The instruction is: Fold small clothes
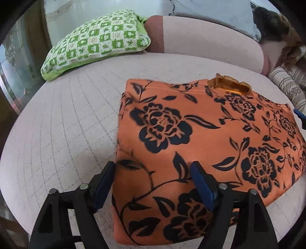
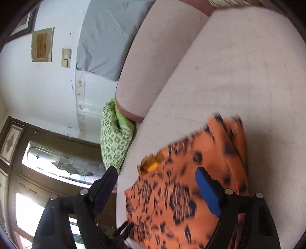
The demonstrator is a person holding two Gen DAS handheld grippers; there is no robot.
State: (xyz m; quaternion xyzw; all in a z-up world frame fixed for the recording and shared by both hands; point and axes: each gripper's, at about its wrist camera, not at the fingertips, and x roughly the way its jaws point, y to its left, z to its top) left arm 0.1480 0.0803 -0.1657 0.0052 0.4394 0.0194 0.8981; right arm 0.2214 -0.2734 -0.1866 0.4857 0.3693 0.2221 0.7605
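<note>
A green-and-white checked cushion [image 1: 95, 44] lies at the far left of the pale pink quilted seat [image 1: 67, 124], touching the sofa's pink backrest [image 1: 200, 38]. A grey pillow [image 1: 214, 13] leans above the backrest against the white wall [image 2: 38, 86]. Striped fabric [image 1: 286, 86] and a dark patterned bundle [image 1: 275, 24] sit at the right end. On the wall hang a framed yellowish panel [image 2: 42, 45] and switch plates [image 2: 66, 57]. A dark wooden door with patterned glass [image 2: 57, 162] stands at the sofa's left end.
</note>
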